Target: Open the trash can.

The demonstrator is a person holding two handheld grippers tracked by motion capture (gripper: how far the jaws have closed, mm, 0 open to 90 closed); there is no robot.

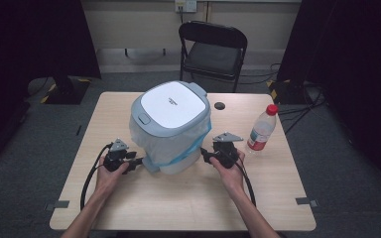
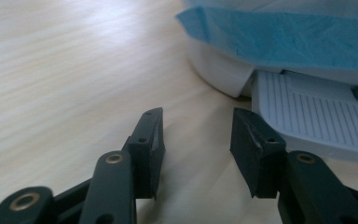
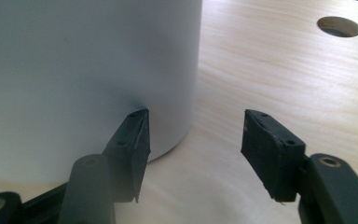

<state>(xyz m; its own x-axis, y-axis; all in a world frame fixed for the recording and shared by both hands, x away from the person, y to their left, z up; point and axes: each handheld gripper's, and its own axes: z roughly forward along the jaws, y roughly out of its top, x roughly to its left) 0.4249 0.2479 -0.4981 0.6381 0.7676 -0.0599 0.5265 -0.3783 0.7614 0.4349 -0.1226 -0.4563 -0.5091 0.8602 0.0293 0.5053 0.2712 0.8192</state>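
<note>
Counter (image 1: 188,198) carries a white pedal bin (image 1: 171,126) with a blue liner at its middle. Left hand-held gripper (image 2: 196,140) stands parted and empty near the bin's pedal (image 2: 317,116); right hand-held gripper (image 3: 195,140), also parted, holds nothing, one jaw seemingly brushing the bin wall.

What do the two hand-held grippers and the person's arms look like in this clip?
Both hand-held grippers, left and right, are black, each topped by a grey three-cornered plate and trailing a black cable. Their jaws are flat, black, wedge-tipped, with brass-coloured pivot pins. The forearms are bare: no sleeves, no gloves.
</note>
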